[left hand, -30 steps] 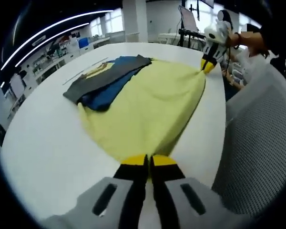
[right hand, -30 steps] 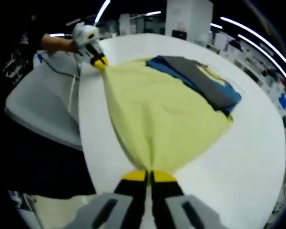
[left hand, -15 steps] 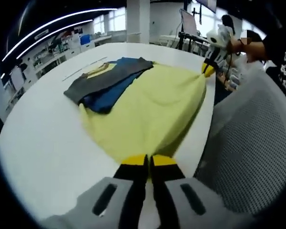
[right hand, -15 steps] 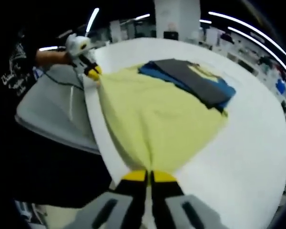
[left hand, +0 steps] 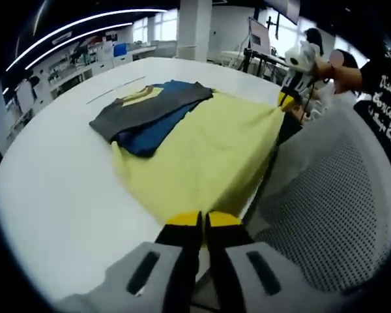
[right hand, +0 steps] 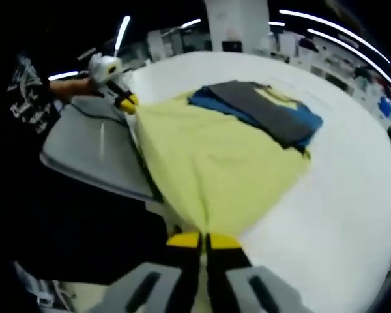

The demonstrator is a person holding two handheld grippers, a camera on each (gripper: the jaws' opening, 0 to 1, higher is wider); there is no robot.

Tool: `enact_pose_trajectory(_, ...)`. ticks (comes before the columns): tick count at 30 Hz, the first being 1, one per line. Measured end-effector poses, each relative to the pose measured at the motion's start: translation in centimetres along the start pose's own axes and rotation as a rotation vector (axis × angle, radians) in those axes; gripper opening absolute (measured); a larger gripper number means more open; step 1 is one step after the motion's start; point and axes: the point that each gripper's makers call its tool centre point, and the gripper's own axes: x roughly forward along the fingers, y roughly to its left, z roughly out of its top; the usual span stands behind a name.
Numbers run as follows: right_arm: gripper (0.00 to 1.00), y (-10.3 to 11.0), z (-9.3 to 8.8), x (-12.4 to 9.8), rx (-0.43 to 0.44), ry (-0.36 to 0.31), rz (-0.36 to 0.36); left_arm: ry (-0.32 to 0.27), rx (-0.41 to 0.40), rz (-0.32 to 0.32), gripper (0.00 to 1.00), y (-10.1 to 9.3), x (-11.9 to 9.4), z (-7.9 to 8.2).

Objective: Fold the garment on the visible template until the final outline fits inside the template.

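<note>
Yellow garment (left hand: 205, 153) stretches between left claw (left hand: 202, 220) and right claw (right hand: 202, 241), each clamped on its edge

The pale yellow garment (left hand: 202, 156) lies spread on the white surface (left hand: 58, 195), its near edge pulled taut past the surface's edge. Its far part lies under a grey (left hand: 150, 109) and blue cloth (left hand: 150, 130).

Long light strips (left hand: 72, 26) curve across a dark ceiling. A white pillar (right hand: 238, 26) stands beyond the white worktop (left hand: 45, 195). A grey mesh chair (left hand: 332, 215) sits beside it.
</note>
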Motion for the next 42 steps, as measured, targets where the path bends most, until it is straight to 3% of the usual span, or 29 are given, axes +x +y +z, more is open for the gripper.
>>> enact_pose_trajectory(9, 0.00, 1.0, -0.5, -1.0, -0.032, 0.034, 0.035, 0.030, -0.068, -0.032, 0.00, -1.4, -1.2, -0.8)
enact_pose_trajectory(17, 0.00, 1.7, -0.4, -1.4, -0.055, 0.057, 0.067, 0.051, -0.053, -0.037, 0.00, -1.3, -2.0, -0.8)
enact_pose_trajectory(30, 0.00, -2.3, 4.7, -3.8, -0.106, -0.054, -0.069, -0.014, -0.008, 0.021, 0.00, 2.1, -3.2, 4.0)
enact_pose_trajectory(42, 0.00, -5.9, 8.4, -5.0, -0.171, -0.094, -0.146, -0.062, 0.065, 0.067, 0.00, 5.7, -3.3, 9.0)
